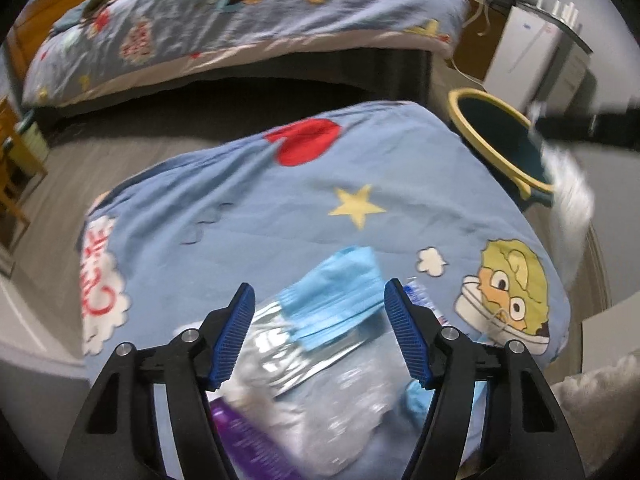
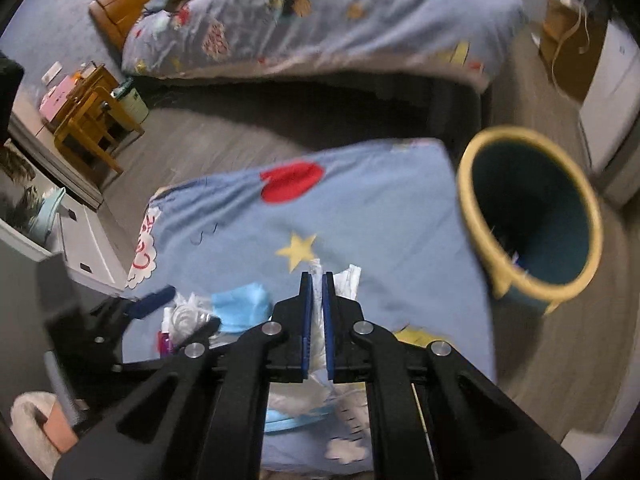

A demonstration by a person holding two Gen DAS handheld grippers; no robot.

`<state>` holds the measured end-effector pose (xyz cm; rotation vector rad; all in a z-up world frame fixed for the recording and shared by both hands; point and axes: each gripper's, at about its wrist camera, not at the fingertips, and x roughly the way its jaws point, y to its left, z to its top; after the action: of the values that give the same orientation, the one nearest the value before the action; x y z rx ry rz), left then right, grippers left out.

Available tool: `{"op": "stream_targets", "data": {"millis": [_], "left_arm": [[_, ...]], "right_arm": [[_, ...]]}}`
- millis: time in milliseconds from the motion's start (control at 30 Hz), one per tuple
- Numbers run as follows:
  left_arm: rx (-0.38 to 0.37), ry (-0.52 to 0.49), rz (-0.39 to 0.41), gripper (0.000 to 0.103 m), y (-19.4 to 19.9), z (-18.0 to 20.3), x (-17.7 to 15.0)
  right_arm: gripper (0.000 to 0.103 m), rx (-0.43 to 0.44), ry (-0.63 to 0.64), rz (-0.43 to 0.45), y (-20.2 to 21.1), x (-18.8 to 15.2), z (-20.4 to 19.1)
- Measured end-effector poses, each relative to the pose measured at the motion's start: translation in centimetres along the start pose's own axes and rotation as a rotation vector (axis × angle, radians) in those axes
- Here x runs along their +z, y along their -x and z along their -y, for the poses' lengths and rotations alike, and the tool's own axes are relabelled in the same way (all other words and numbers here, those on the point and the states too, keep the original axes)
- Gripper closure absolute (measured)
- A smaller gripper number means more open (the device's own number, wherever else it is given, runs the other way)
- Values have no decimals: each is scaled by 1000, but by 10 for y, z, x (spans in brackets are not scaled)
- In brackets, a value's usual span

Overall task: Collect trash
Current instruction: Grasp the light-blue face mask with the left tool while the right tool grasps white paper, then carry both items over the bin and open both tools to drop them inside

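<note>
A light blue face mask (image 1: 332, 292) lies on a clear plastic wrapper (image 1: 320, 392) on the blue cartoon-print cover (image 1: 240, 220). A purple packet (image 1: 248, 440) lies beside them. My left gripper (image 1: 321, 285) hovers open just above the mask, with one pad on each side and neither pressing. My right gripper (image 2: 317, 276) is shut on a crumpled white wrapper (image 2: 348, 280), which hangs above the cover. In the left wrist view the white wrapper (image 1: 572, 192) shows as a blur by the bin. The dark bin with a yellow rim (image 2: 468, 208) stands on the floor to the right.
A bed (image 1: 240, 20) with the same print lies across the back, with dark floor between. A white cabinet (image 1: 532, 52) and a brown paper bag (image 2: 568, 52) stand at the back right. Wooden furniture (image 2: 88, 128) is at the left.
</note>
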<state>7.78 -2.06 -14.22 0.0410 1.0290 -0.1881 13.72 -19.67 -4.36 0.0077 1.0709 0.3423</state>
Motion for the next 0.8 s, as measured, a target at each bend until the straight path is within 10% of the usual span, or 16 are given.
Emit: {"op": "stream_targets", "data": {"millis": [167,333,800], "left_arm": [[2,-65,-54,45,-24,21,1],[-11,-70,-100,81,-39,24,3],[-21,-2,83,90,14,15,30]], "right_arm": [[98,114,-114,5,-9,0,26],[98,112,-114,33,-10,14,38],[98,153,-137,104,13,23,53]]}}
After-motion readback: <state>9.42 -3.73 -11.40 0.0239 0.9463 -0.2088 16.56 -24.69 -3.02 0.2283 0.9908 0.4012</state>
